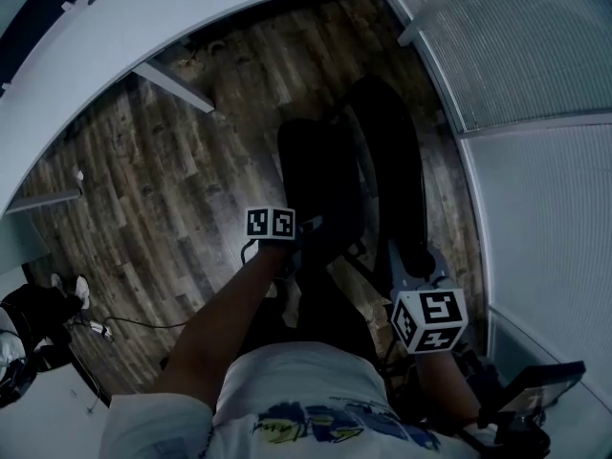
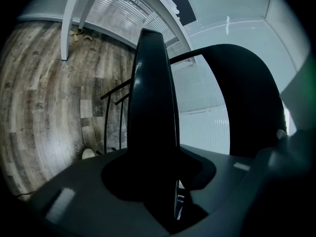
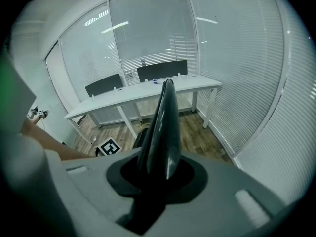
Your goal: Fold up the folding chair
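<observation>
Folding chair (image 1: 335, 175) stands on wood floor (image 1: 172, 180) just in front of the person, its two panels nearly together. L gripper (image 2: 155, 181) is clamped on left panel (image 2: 150, 98). R gripper (image 3: 160, 174) is clamped on right panel (image 3: 165, 122). To do it well, imo: press both panels together evenly w/ firm grips, and watch the legs don't skid.
</observation>
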Demonstrator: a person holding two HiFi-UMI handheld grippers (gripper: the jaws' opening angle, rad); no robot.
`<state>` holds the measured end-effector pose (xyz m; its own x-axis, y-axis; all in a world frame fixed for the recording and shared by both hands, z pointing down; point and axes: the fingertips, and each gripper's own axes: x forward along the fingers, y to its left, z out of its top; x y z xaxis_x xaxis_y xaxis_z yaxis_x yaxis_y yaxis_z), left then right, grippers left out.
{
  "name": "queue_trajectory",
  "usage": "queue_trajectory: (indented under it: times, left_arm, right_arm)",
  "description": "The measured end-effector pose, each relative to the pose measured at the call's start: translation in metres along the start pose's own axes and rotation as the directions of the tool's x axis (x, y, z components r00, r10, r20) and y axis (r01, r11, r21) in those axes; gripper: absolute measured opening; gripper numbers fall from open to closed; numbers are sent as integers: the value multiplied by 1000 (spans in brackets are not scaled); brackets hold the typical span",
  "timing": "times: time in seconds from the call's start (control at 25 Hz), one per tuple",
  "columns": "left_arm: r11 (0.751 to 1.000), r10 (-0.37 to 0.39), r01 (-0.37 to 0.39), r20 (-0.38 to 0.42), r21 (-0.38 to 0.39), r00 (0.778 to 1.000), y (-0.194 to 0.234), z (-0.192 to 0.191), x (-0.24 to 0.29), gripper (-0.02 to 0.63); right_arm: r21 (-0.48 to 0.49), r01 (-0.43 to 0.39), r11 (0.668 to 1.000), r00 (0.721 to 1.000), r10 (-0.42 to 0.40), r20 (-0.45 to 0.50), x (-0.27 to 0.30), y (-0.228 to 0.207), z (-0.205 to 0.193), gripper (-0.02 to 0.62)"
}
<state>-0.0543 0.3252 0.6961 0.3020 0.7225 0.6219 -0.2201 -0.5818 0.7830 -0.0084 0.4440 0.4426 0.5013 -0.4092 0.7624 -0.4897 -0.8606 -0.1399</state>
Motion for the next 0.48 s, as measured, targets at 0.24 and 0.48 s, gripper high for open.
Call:
queue_trajectory:
  times: [0.24,0.48]
  left_arm:
    - [999,44,-44,-15,1,999,-18,-2,9,166]
    - [995,102,-102,-39,1,994,-34,-1,18,166]
  right_arm:
    - [2,3,1000,1000,-3,5,-5,1,2,74]
    - [5,2,1000,1000,-2,9,-8,8,5,78]
